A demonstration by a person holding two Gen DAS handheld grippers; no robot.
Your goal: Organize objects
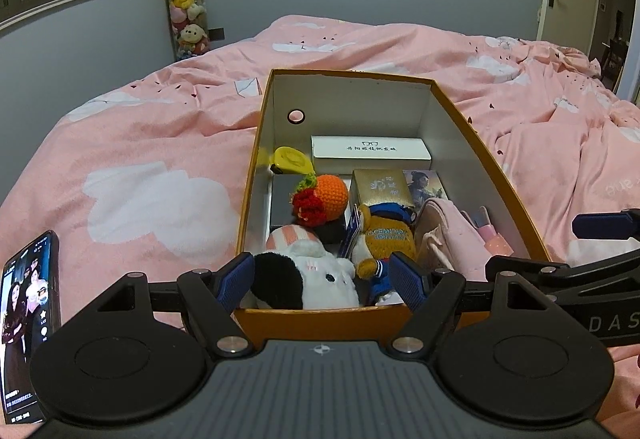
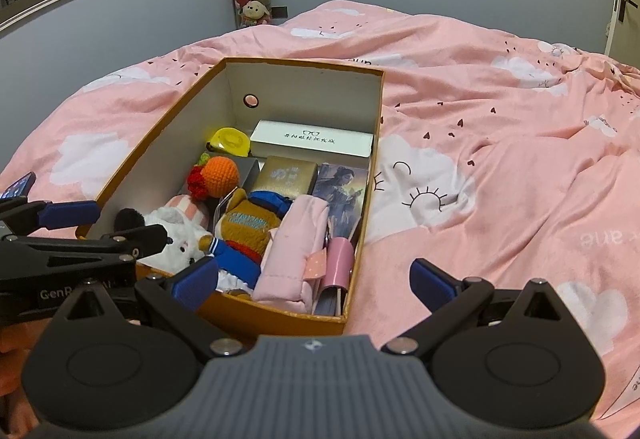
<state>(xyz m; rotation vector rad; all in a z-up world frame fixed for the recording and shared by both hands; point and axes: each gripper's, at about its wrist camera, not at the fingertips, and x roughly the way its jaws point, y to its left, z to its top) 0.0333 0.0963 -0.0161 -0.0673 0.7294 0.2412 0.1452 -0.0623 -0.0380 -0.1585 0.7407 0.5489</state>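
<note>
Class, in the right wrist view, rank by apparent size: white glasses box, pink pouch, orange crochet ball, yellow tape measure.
1. pink pouch, though nearest the camera
2. white glasses box
3. orange crochet ball and yellow tape measure: too alike to rank

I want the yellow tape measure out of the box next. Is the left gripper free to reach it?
Probably yes: the left gripper is open and empty, and the yellow tape measure lies uncovered at the box's far end, past the plush toys.

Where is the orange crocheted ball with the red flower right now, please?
In both wrist views the orange crocheted ball sits inside the orange cardboard box, left of the gold box and near the yellow tape measure.
</note>
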